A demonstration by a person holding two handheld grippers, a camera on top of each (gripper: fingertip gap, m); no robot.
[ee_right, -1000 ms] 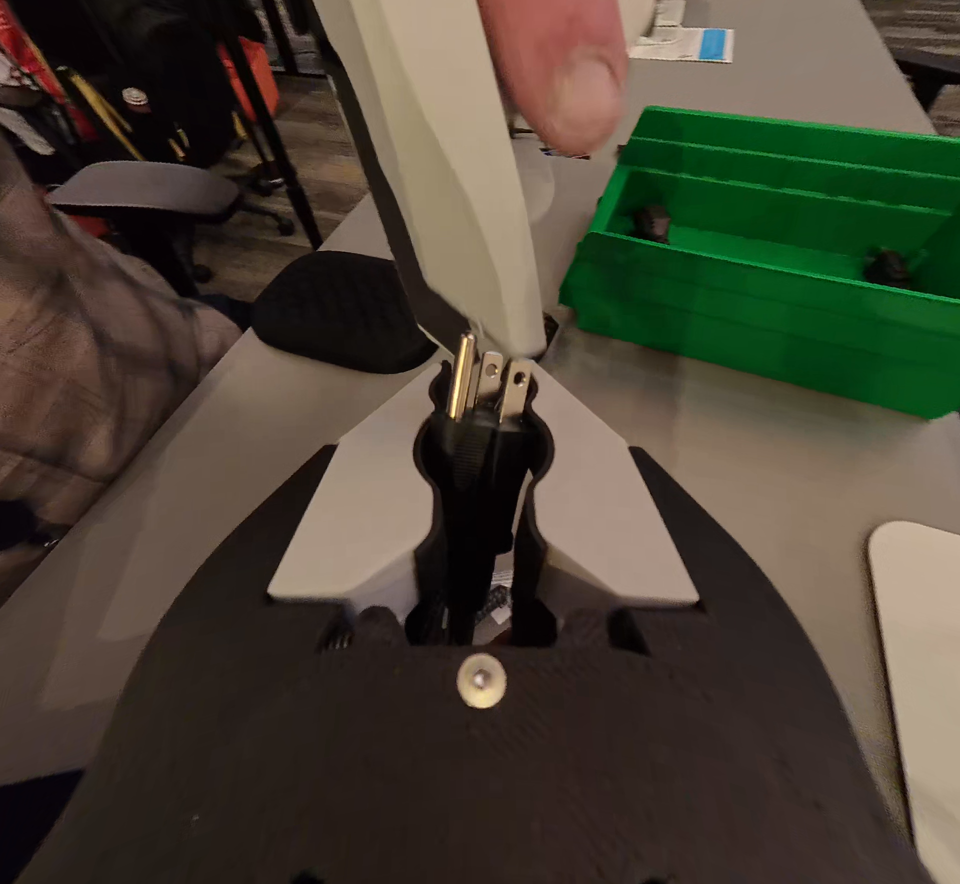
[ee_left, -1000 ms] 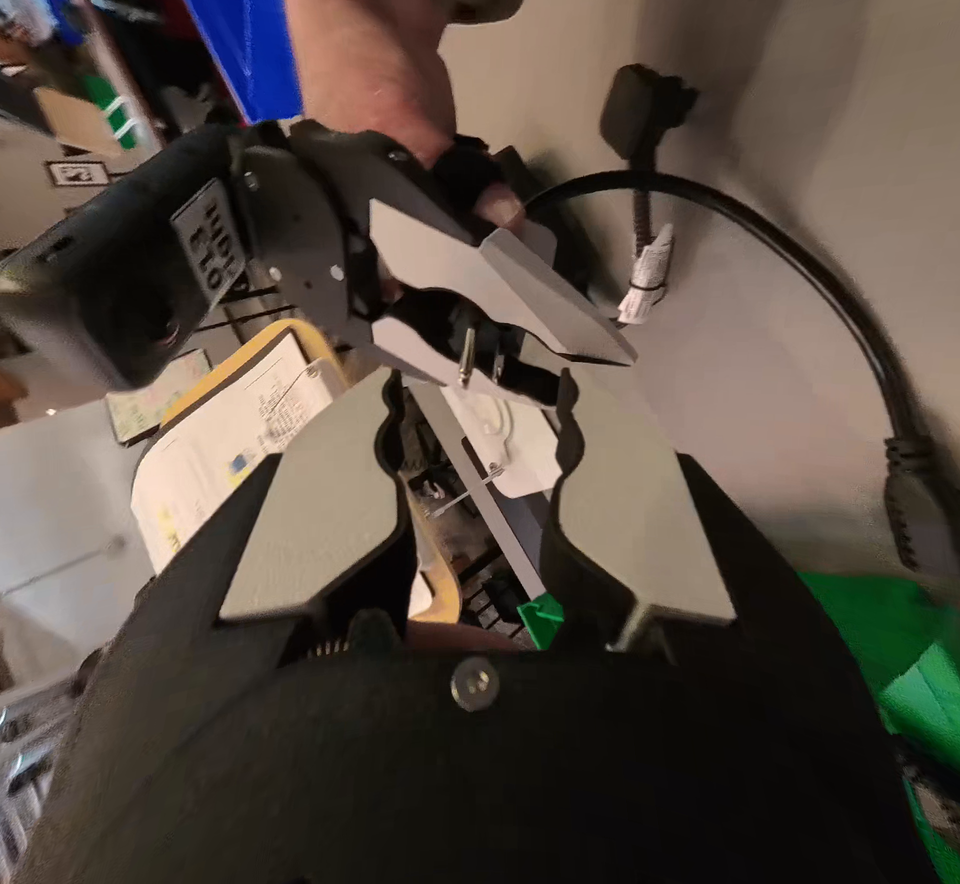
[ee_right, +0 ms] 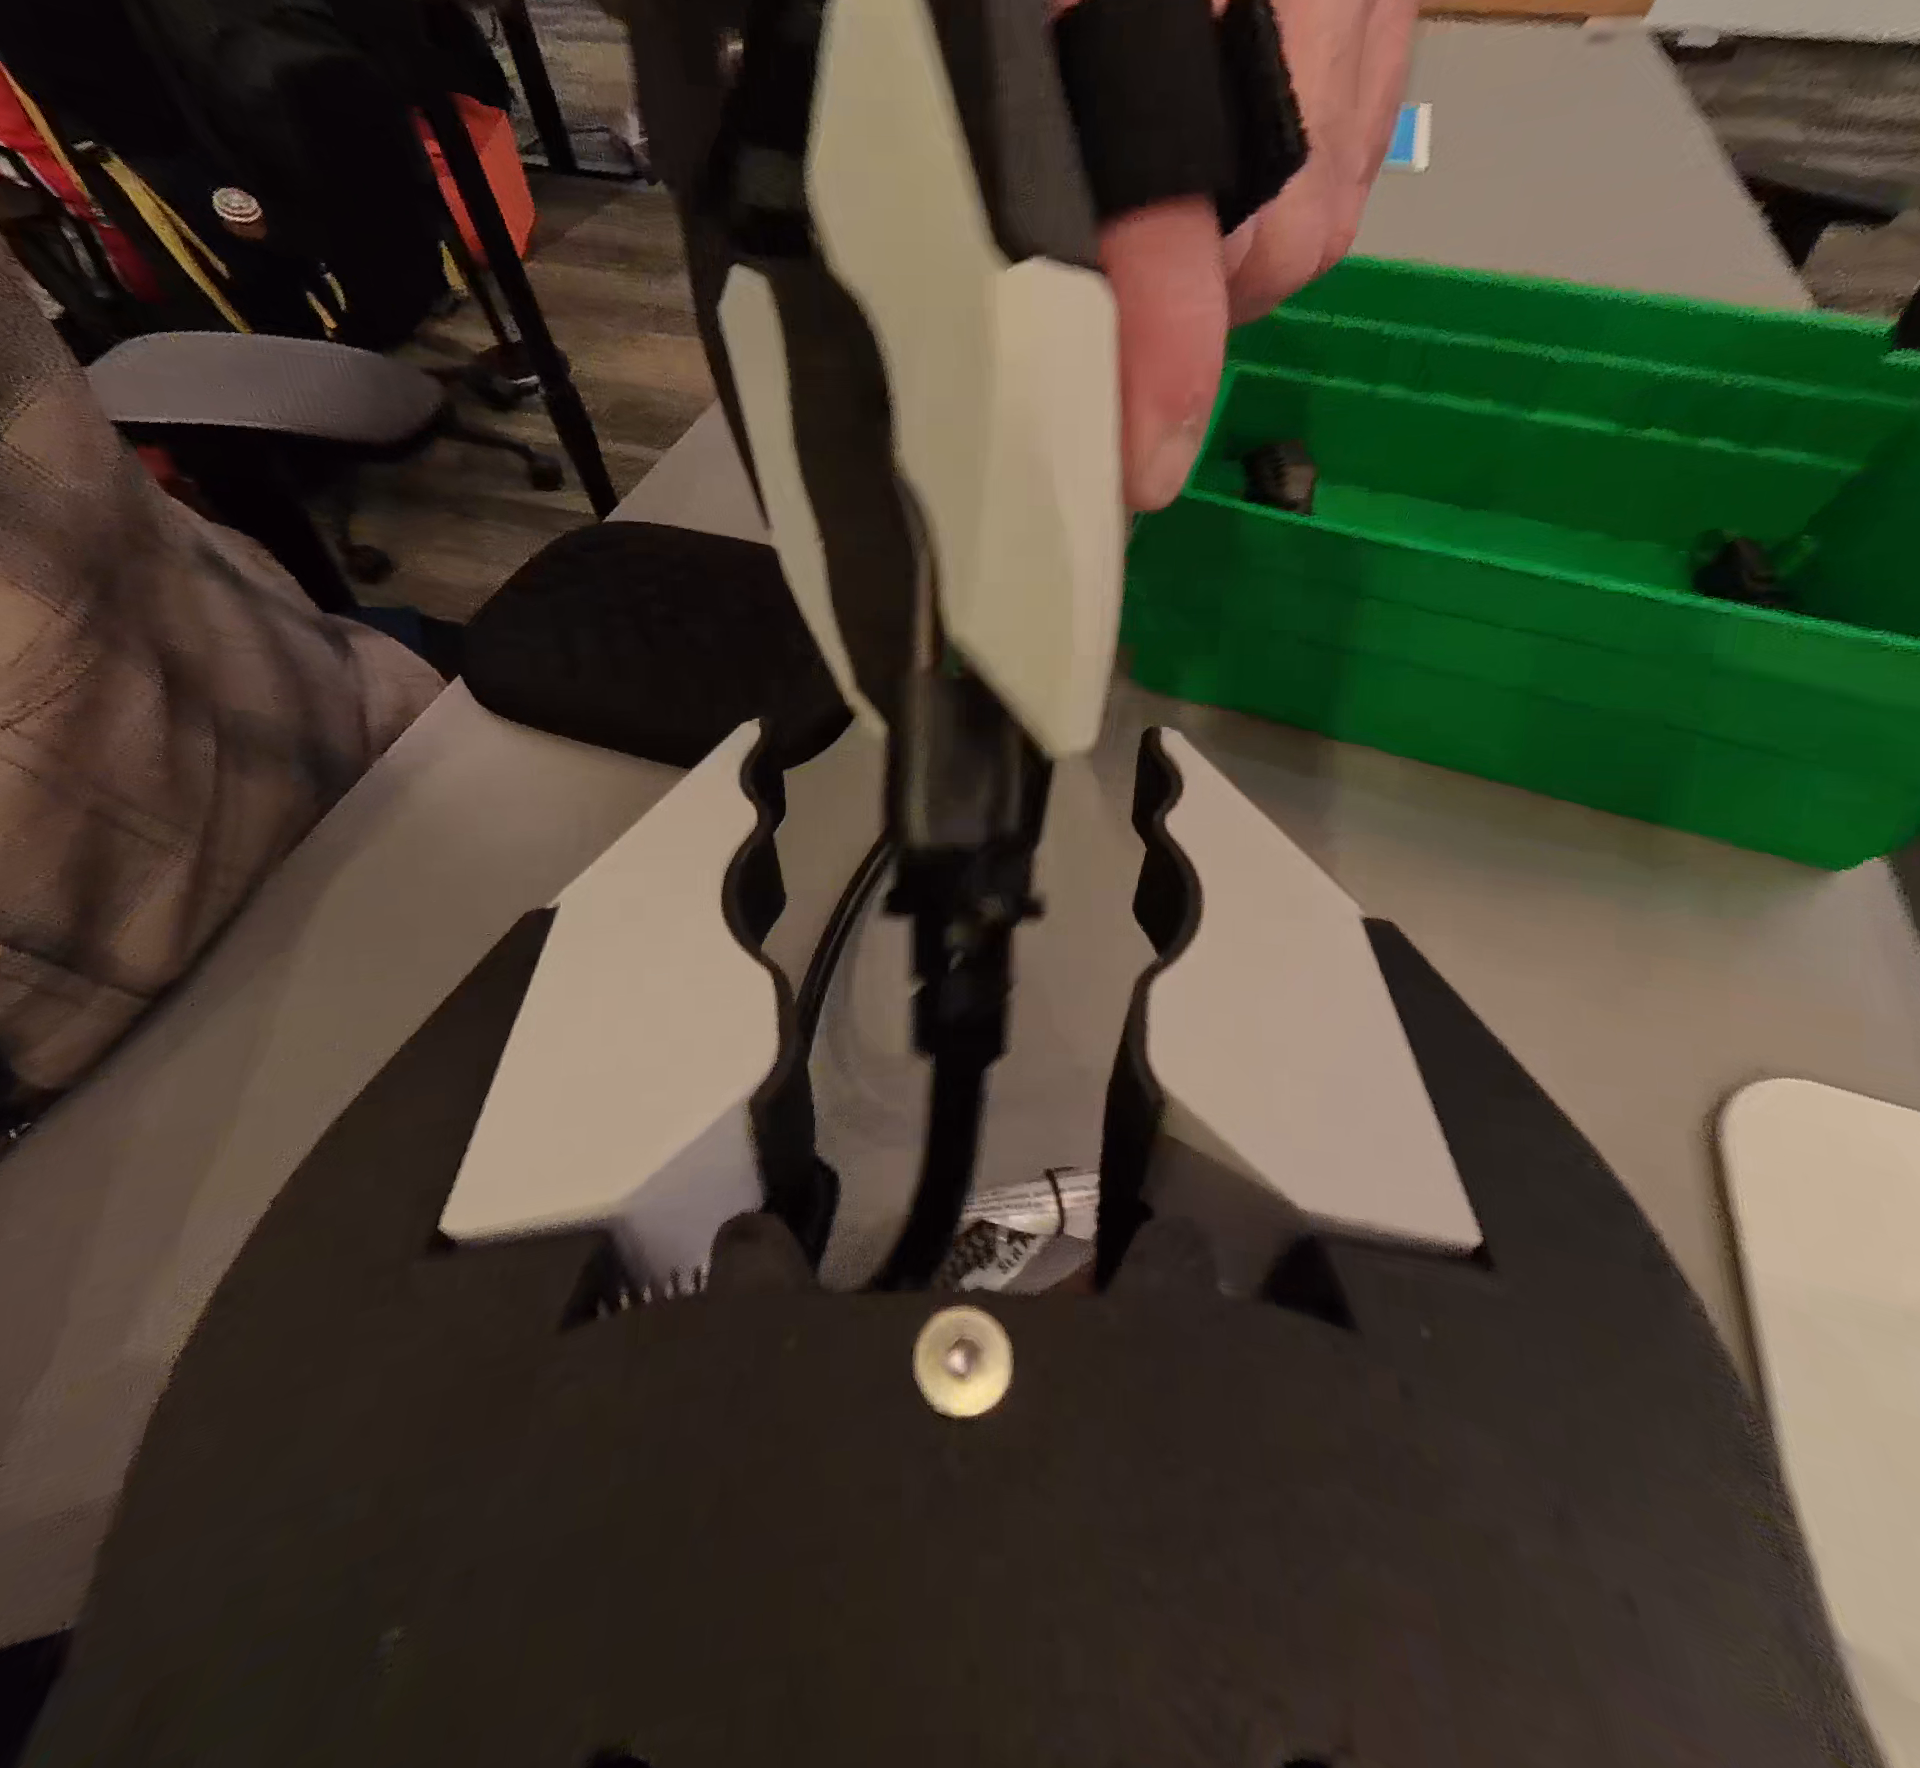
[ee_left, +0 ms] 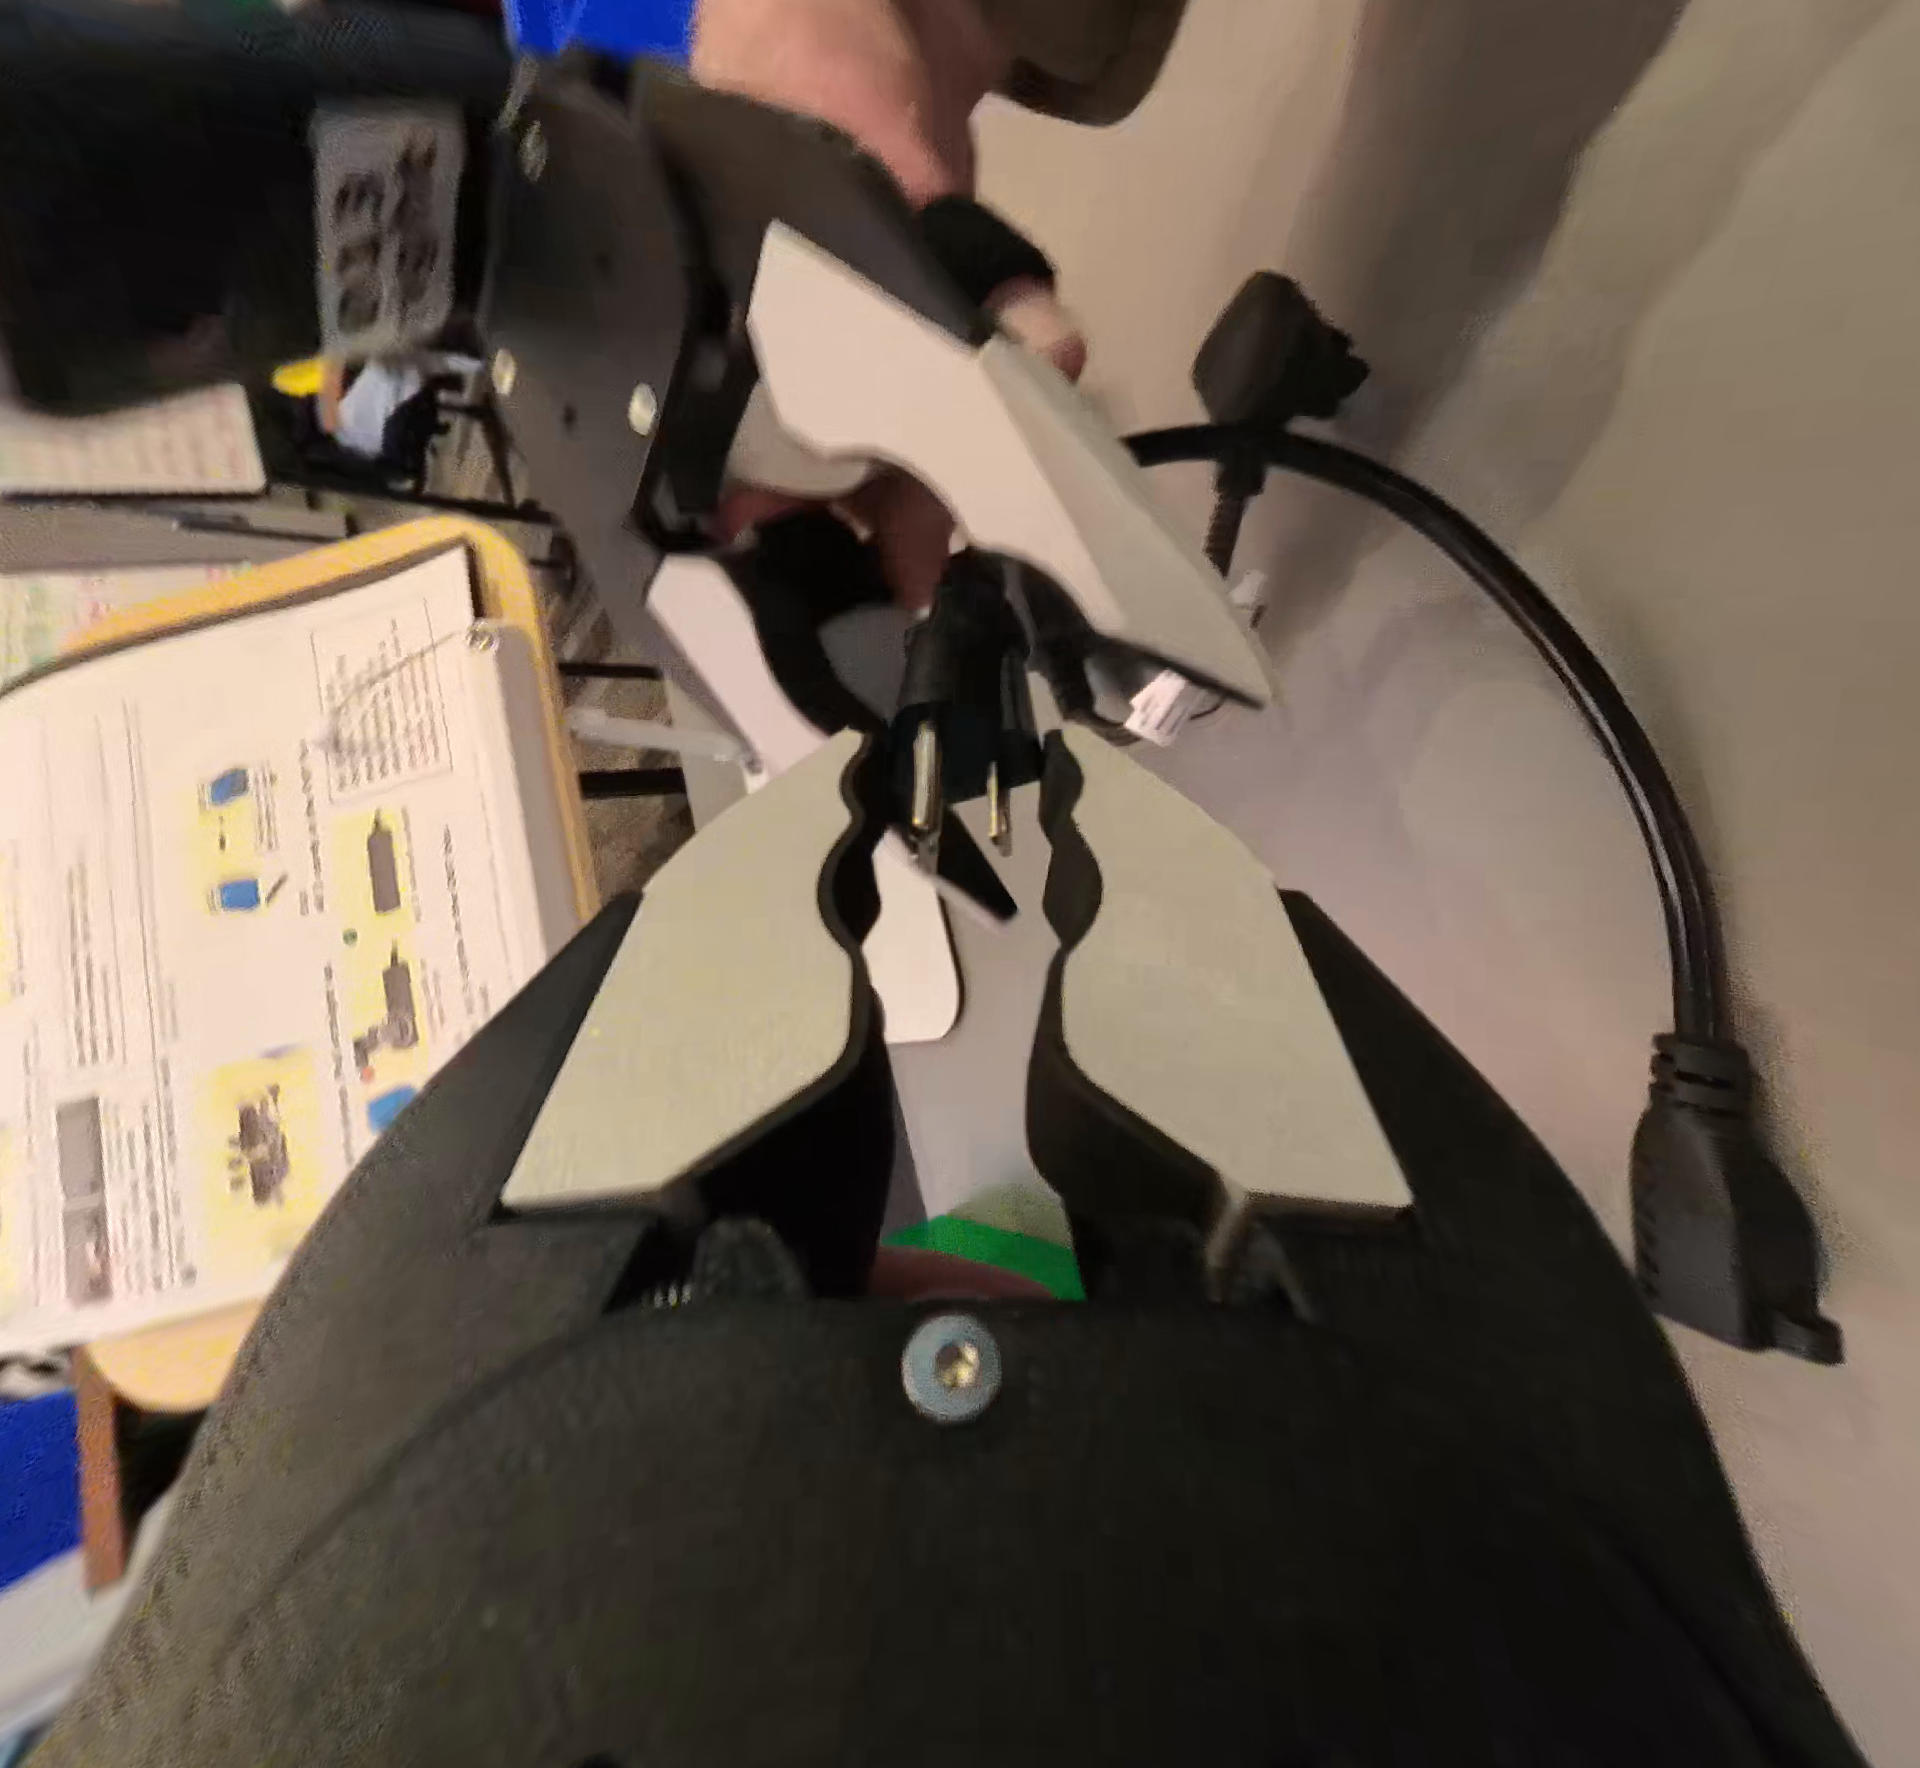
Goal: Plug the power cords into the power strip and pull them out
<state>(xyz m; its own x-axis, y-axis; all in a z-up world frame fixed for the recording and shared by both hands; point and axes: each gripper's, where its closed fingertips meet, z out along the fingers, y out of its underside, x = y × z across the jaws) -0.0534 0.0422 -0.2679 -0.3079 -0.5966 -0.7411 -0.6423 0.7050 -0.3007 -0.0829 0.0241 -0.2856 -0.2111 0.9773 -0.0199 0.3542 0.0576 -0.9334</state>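
At 12 o'clock between wide-open right gripper (ee_right: 956, 747) fingers, plug (ee_right: 966, 845) sits inside part-open tips of left gripper (ee_left: 956, 762), grip unclear, could drop if unclamped

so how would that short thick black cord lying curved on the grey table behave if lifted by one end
The short thick black cord lies in a smooth arc on the grey table, so it is probably springy rather than limp. Its blocky socket end looks heavy for the length and would likely dangle and swing. The matte jacket probably grips well.
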